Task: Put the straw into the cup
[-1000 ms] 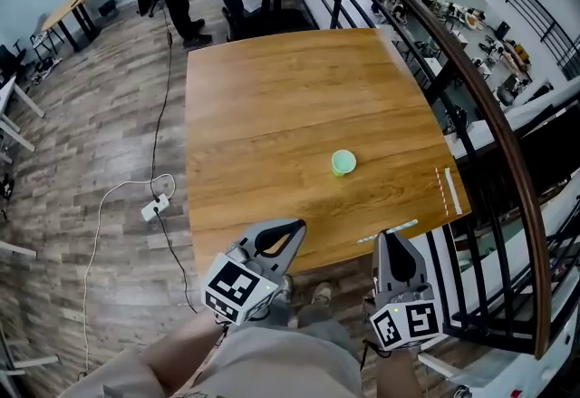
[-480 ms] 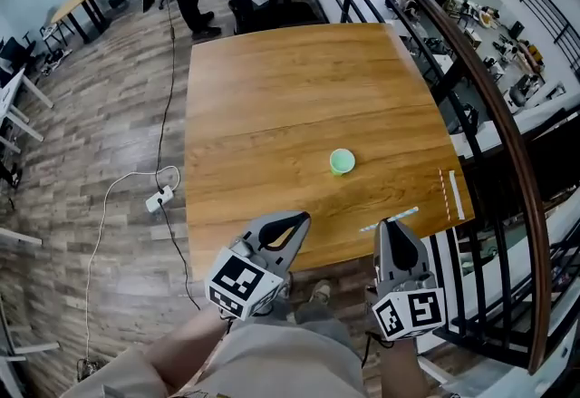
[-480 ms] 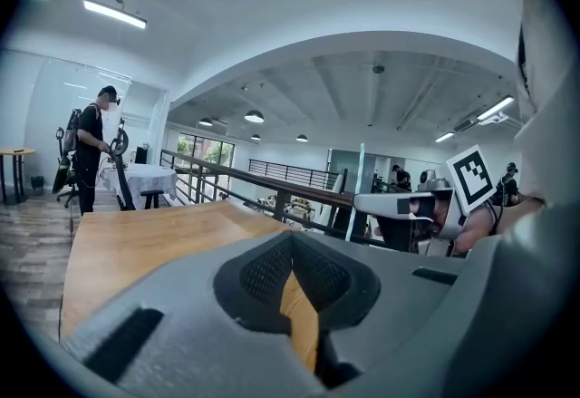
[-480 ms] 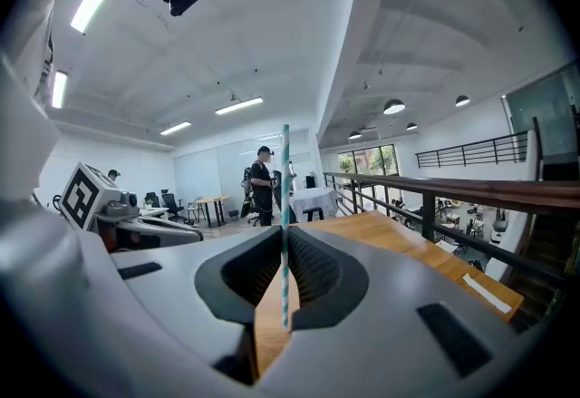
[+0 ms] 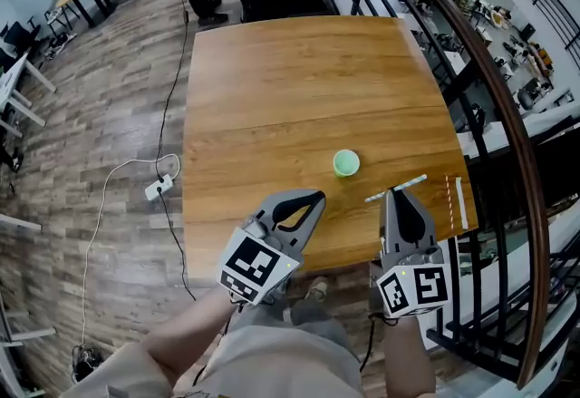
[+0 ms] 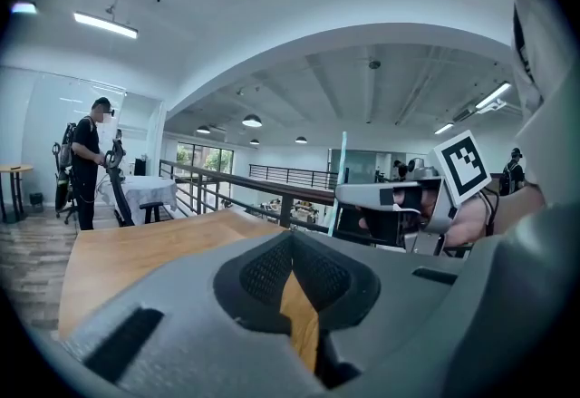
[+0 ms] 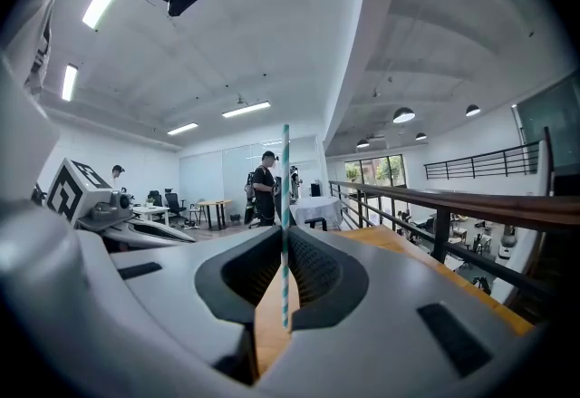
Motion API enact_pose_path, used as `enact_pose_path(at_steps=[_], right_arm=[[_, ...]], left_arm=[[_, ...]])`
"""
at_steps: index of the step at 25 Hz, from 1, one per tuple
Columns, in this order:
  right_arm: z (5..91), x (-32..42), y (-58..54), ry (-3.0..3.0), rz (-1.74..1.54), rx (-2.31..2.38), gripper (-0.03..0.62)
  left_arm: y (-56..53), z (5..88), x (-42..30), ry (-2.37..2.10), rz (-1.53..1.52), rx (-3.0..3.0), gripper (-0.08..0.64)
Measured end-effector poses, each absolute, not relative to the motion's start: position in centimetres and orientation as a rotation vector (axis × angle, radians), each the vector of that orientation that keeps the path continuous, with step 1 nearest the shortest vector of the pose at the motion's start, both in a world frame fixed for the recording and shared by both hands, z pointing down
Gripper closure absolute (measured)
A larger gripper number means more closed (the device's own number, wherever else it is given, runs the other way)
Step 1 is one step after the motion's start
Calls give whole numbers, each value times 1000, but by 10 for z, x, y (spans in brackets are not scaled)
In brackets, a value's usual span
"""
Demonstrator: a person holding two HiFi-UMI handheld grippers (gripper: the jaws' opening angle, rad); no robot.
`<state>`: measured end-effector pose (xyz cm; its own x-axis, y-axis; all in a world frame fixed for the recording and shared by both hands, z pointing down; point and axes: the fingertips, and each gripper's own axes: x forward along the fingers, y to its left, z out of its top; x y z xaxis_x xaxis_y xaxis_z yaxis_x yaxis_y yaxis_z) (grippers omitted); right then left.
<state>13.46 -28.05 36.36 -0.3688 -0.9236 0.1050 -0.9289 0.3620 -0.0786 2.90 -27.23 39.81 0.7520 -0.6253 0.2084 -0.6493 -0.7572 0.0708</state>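
Straw [image 7: 285, 197] being pinched crosswise in right tongs [image 7: 284, 237] | hanging over near edge of surface [image 5: 272, 97], near green cup [image 5: 345, 162], not touching it | left tongs [image 6: 292, 240] sitting closed, gripping nothing

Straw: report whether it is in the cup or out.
Out. The right gripper is shut on the striped straw, which the head view shows apart from the green cup on the table.

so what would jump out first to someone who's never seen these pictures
The thin teal-and-white striped straw, pinched crosswise in the right gripper over the wooden table's near edge. Just beyond it, a small green cup stands on the bare wood.
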Motion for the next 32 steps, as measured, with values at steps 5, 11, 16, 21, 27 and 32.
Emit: enact_pose_path(at_steps=[5, 11, 16, 21, 27, 32], right_arm=[[366, 131, -314, -2568, 159, 1723, 557], [387, 127, -345, -2563, 161, 1692, 557], [418, 128, -370, -2537, 205, 1706, 557], [453, 128, -391, -2497, 238, 1720, 557], [495, 128, -406, -2463, 288, 1706, 557], [526, 129, -420, -2433, 328, 1683, 557]], left_arm=[[-299, 408, 40, -1027, 257, 2801, 546], [-326, 427, 50, -1017, 282, 2773, 546], [-349, 447, 54, -1016, 295, 2757, 546], [-367, 474, 56, -1006, 316, 2734, 546], [-379, 517, 61, -988, 371, 2684, 546], [-388, 545, 64, -966, 394, 2622, 546]])
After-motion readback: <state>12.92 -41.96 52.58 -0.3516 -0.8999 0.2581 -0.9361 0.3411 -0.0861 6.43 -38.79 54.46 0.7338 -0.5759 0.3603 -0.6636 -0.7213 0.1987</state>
